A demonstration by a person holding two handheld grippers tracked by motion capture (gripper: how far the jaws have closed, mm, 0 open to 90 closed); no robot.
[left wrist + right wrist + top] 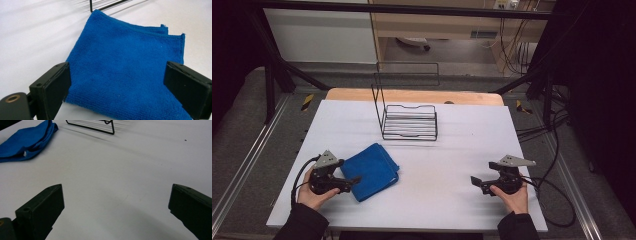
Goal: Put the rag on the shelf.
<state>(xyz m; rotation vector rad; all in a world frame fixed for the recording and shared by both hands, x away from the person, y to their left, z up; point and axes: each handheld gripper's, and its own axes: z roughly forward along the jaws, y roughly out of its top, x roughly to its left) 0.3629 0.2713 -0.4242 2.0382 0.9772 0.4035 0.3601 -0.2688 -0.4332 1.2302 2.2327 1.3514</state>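
I have both grippers low on the white table, jaws wide and holding nothing.

My left gripper [343, 176] sits at the near-left edge of the folded blue microfibre cloth [373, 170], its jaws spread either side of the cloth without pressing on it. The black wire rack [409, 121] stands behind the cloth, well apart. Bare white tabletop [447, 165] runs from the cloth across to my right gripper [482, 181], which gapes over nothing. The left gripper view shows the cloth's [127, 67] stacked hemmed edges; the right gripper view shows its [27, 141] rumpled side.
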